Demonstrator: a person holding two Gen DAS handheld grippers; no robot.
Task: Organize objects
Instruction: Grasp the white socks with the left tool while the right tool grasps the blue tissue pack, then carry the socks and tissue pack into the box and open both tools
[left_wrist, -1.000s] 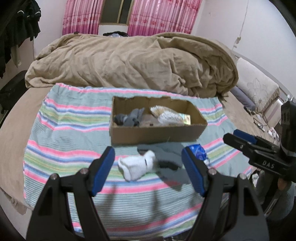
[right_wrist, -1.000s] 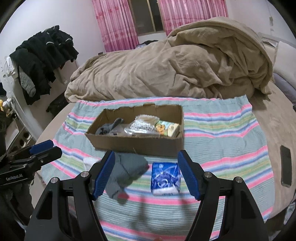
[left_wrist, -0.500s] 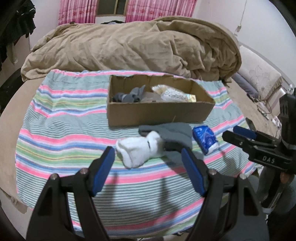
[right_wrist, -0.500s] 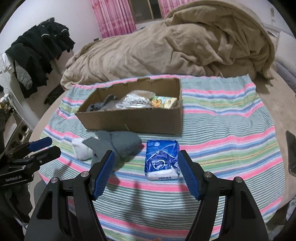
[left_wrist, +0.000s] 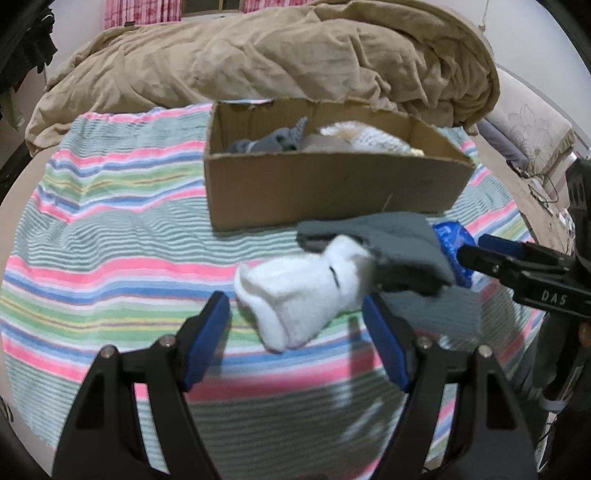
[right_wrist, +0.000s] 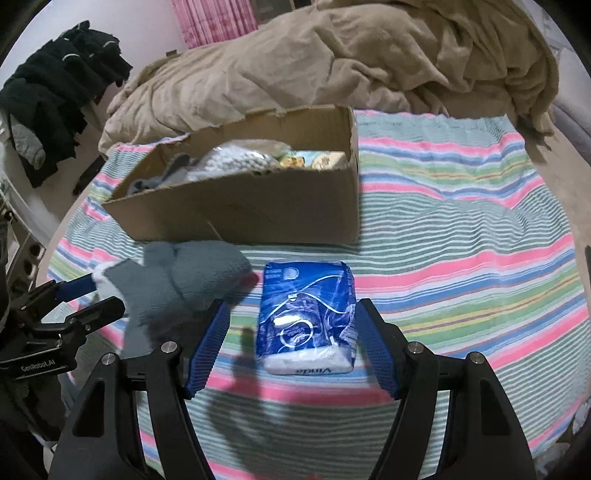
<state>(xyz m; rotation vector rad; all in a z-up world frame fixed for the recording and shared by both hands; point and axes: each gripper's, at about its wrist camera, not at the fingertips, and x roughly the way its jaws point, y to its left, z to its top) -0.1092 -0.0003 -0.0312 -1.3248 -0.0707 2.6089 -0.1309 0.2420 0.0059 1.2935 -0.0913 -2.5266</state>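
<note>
- Socks first, in the left wrist view: my left claw (left_wrist: 295, 314) is hovering with jaws apart around the white sock (left_wrist: 299, 291), not pressing it; the grey sock (left_wrist: 391, 251) is lying beside it, before the cardboard box (left_wrist: 325, 188).
- In the right wrist view, my right claw (right_wrist: 291, 325) is standing apart, straddling the blue tissue pack (right_wrist: 306, 317) on the striped blanket (right_wrist: 461, 236) covering the bed.

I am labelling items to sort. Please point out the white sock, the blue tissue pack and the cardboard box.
white sock (left_wrist: 299, 291), left wrist view, middle of the sock.
blue tissue pack (right_wrist: 306, 317), right wrist view, top face.
cardboard box (right_wrist: 258, 206), right wrist view, front wall.
</note>
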